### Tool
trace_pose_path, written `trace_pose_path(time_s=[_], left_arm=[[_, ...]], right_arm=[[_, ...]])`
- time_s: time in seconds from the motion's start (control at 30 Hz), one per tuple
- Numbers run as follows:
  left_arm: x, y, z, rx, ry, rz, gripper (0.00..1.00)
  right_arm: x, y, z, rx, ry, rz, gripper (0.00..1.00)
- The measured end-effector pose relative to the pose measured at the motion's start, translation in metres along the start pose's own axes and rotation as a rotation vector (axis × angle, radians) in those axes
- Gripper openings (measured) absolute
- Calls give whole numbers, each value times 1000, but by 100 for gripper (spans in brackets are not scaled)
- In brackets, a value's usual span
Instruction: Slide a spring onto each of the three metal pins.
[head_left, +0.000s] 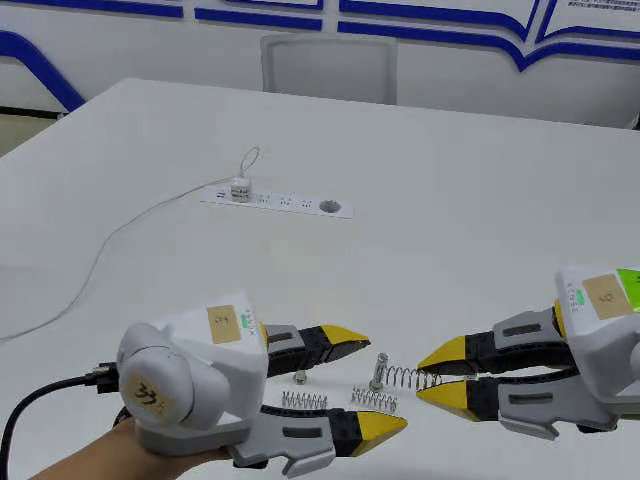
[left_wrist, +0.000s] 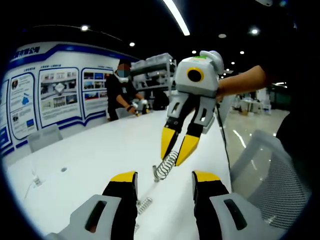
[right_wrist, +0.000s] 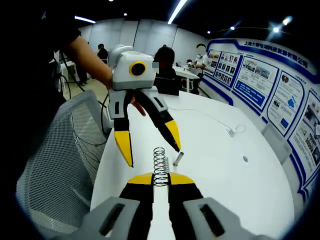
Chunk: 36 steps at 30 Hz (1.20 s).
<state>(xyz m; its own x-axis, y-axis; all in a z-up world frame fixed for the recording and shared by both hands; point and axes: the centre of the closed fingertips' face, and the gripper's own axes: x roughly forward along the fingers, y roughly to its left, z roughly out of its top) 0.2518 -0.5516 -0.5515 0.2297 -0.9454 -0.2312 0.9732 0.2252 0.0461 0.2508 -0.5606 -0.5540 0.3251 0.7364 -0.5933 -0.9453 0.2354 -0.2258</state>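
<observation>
Bright overhead strip lighting; soft shadows; fisheye edge distortion, sharp focus.

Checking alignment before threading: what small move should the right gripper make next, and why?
Probably swing the free end of the coiled steel spring over the short metal pin: the right gripper pinches the other end, and the free end lies beside the pin.

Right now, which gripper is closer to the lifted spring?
Right. The right gripper pinches one end of the spring; the left gripper is open, facing it from opposite.
</observation>
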Motion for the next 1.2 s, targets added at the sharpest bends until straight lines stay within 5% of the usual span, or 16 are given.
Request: trace_pose_path(time_s=[0.87, 1.2], left_arm=[[1, -10, -1, 23, 13, -51, 16], [3, -14, -6, 107, 53, -66, 11]], right_arm=[[8, 17, 7, -75, 9, 66, 10], [8, 17, 5, -92, 17, 70, 10]])
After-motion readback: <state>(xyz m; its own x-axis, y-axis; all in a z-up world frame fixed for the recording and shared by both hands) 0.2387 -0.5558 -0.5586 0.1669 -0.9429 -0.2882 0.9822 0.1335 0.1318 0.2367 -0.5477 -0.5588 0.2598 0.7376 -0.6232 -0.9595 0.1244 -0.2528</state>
